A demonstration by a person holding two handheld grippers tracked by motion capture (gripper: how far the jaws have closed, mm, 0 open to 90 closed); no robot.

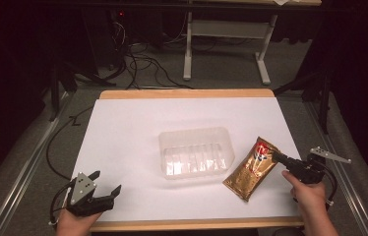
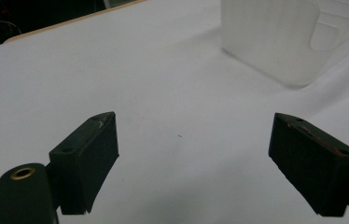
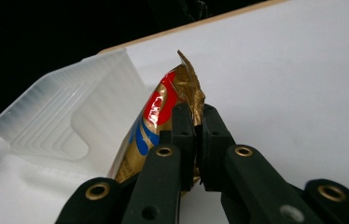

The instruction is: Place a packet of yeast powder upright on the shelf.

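At the right edge of the white table (image 1: 138, 123), the right gripper (image 1: 276, 157) is pinching the top seam of the gold snack pouch (image 1: 249, 169), and from the right gripper view its jaws are pressing tight on the crumpled foil corner of that pouch (image 3: 163, 112). The pouch is sitting just right of the clear plastic tray (image 1: 197, 152), its red-and-blue end lifting toward the gripper while its lower end is looking as though it is resting on the table. Whether pouch and tray are touching, I cannot tell from above.

Over on the near left corner, the left gripper (image 1: 104, 183) is hovering with its jaws spread wide, nothing between them, and the tray (image 2: 275, 42) is showing up ahead in its view.

Now, the step in hand is looking like a lift and carry into the tray. The grip is sitting on a thin seam edge, so the smart play is raising slowly and straight, letting the pouch hang and settle before swinging it left. The bottom end is needing to clear the tray's near wall, otherwise it may be shoving the light tray across the table. If that is threatening, the idle left gripper is well placed for steadying the tray's wall. Lowering the pouch flat, along the tray's length, is the tidy finish.
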